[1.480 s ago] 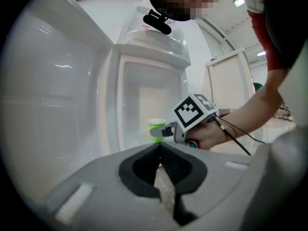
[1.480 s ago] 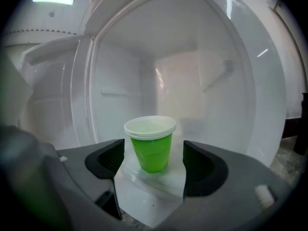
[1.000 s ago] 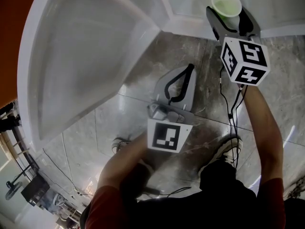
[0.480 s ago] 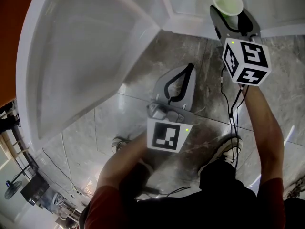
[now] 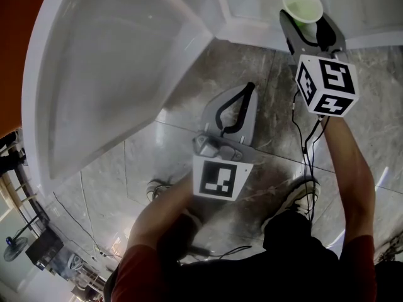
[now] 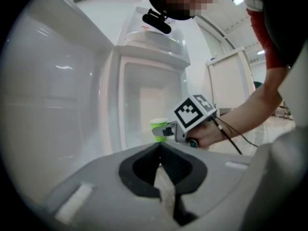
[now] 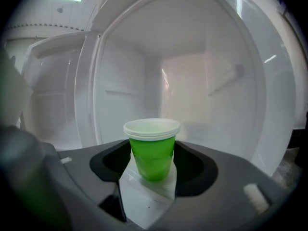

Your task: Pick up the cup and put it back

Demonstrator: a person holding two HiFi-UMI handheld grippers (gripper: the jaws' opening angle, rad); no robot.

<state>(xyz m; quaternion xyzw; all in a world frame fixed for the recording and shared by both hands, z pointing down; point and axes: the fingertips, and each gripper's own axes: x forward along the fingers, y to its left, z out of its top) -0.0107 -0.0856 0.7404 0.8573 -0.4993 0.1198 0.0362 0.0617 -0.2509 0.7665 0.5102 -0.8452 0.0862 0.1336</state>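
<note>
A green cup (image 7: 152, 148) with a white rim stands between the black pads of my right gripper (image 7: 152, 159), which is shut on its sides. In the head view the cup (image 5: 302, 5) is at the top right, at the front edge of the open white fridge, with the right gripper (image 5: 307, 24) around it. My left gripper (image 5: 252, 88) hangs lower over the floor, shut with nothing in it. In the left gripper view its tips (image 6: 160, 147) meet, and the cup (image 6: 159, 129) shows beyond them.
The fridge door (image 5: 107, 74) stands swung open at the left. The white fridge interior (image 7: 183, 81) lies behind the cup. Grey marble floor (image 5: 378, 118) is below, with a black cable (image 5: 308, 150) hanging from the right gripper and the person's shoe (image 5: 296, 197).
The right gripper's jaws have drawn in onto the cup and shifted slightly forward with it. The left gripper has stayed in place.
</note>
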